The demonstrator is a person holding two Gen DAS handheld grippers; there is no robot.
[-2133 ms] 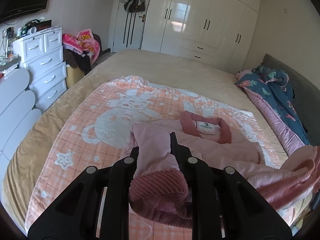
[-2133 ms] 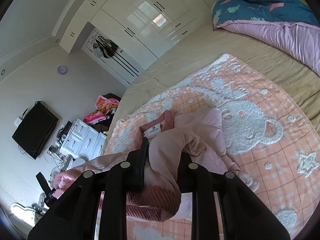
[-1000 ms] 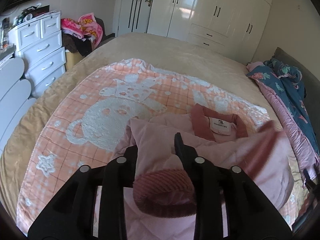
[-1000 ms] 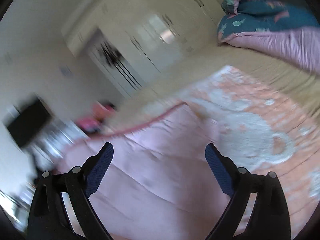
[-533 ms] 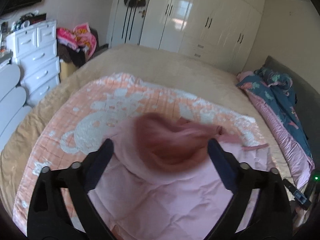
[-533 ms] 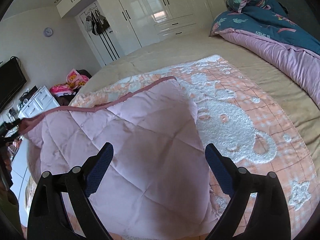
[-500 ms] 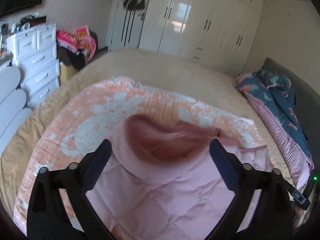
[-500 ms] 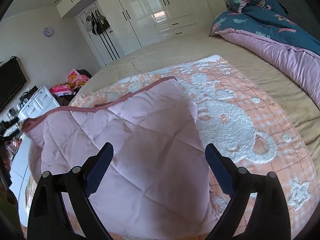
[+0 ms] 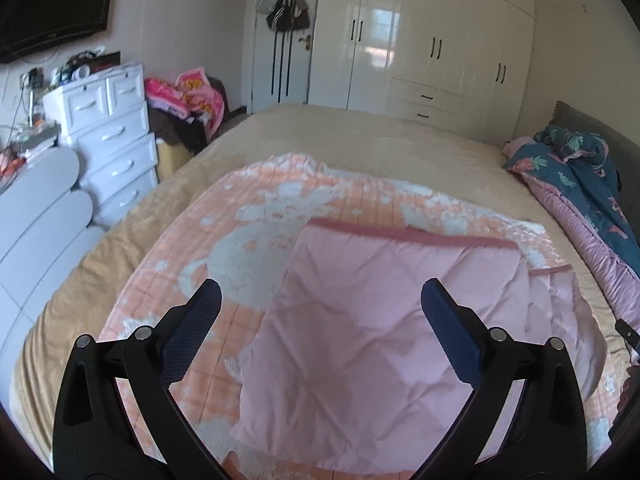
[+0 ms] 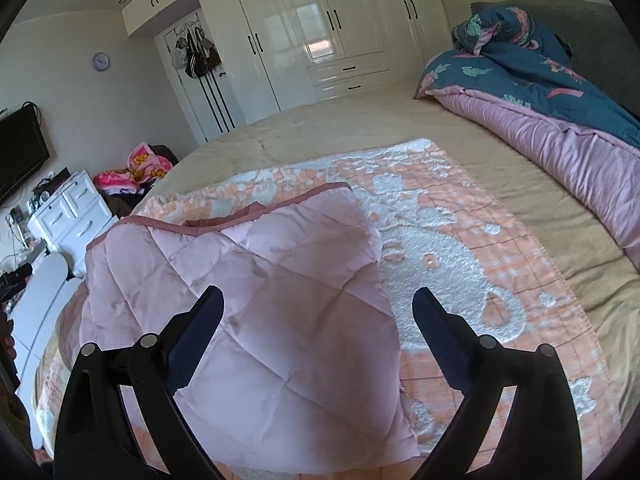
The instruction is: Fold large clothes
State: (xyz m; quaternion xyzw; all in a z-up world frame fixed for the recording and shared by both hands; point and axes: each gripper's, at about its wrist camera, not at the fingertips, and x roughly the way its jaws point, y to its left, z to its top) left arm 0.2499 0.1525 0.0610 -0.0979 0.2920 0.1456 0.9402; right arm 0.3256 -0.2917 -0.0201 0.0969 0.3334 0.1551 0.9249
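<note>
Writing: we read no brand or label on anything now in view; the back of the pink quilted garment (image 9: 372,340) faces up, its quilting plain
Earlier label: a second ago we saw a white tag inside the dark pink collar, its print too small to read; it is now hidden from us
Garment: we see it lying spread on the peach patterned blanket (image 9: 256,216) on the bed (image 9: 360,136); its dark pink trim (image 9: 408,235) runs along the far edge
Left gripper (image 9: 320,304): we see its jaws spread wide with nothing between the pads; the garment lies below them; a second ago it pinched a ribbed cuff
Right gripper (image 10: 318,306): we see its jaws wide apart and holding nothing; it hangs over the garment's near part (image 10: 280,320); two seconds ago it clamped a bunch of the pink fabric
Change: we now see the garment flat where earlier it was bunched up between both grippers
Surroundings: a blue and pink duvet (image 10: 560,92) lies at the bed's right side; a white drawer unit (image 9: 108,128) stands at left
</note>
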